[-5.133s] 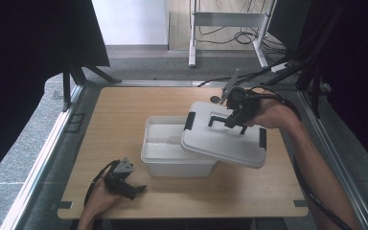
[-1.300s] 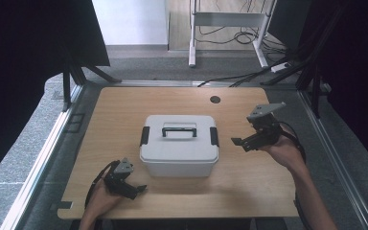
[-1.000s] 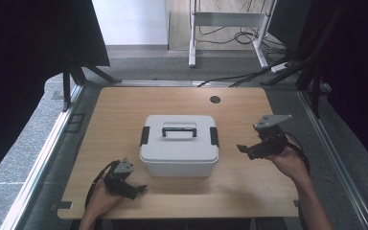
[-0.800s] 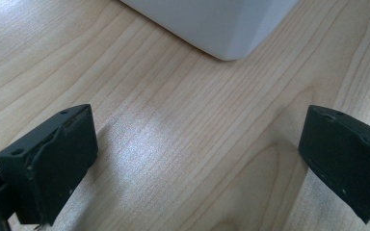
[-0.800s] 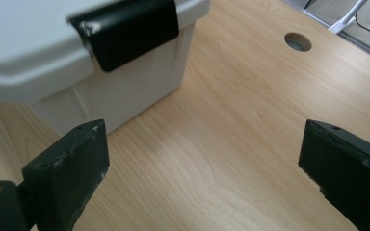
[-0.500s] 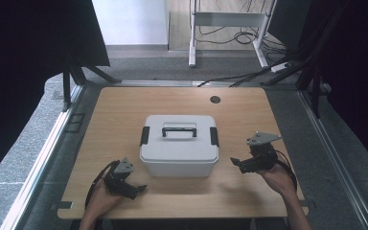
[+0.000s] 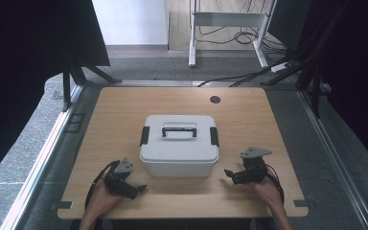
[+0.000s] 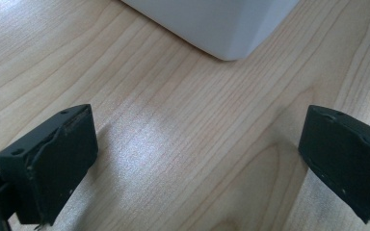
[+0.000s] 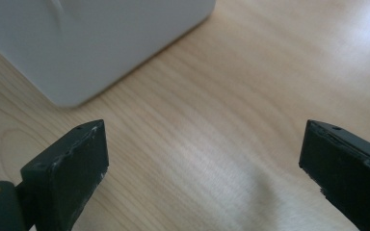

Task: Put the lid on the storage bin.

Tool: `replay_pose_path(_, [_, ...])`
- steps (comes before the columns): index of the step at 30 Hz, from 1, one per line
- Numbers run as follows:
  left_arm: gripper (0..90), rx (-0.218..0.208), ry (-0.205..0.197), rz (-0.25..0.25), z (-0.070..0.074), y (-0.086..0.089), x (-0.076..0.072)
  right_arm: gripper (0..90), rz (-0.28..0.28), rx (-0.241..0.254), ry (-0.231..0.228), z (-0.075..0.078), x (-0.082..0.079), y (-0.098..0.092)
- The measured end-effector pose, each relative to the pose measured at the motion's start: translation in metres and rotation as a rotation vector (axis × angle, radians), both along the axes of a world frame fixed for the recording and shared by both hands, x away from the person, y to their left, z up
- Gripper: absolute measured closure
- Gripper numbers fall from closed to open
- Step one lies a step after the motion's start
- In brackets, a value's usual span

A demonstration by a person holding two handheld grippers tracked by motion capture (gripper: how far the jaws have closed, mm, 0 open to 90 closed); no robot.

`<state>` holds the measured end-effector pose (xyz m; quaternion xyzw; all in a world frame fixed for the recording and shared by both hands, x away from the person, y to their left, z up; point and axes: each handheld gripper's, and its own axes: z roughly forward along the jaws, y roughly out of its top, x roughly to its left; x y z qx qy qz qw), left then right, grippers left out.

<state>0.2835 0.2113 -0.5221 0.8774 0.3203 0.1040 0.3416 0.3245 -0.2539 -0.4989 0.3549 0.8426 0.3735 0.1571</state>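
Lidded box (image 7: 179,143) mid worktop (image 7: 124,110), lid on, handle flat.
L gripper (image 7: 133,188) near front-left corner, R gripper (image 7: 234,176) near front-right; both low over wood, jaws wide apart, holding nothing.
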Motion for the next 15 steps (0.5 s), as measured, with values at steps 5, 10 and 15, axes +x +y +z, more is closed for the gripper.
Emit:
replay_pose_path(5, [0.1,0.000,0.000,0.001,0.000,0.000,0.000,2.5,-0.003,-0.013,0.030,-0.016,-0.001,0.000])
replay_pose_path(10, [0.1,0.000,0.000,0.001,0.000,0.000,0.000,0.0,0.000,-0.047,0.053,-0.020,-0.002,0.001])
replay_pose_path(15, [0.2,0.000,-0.001,0.001,0.000,0.000,0.000,0.0,-0.007,-0.048,0.054,-0.020,-0.002,0.001])
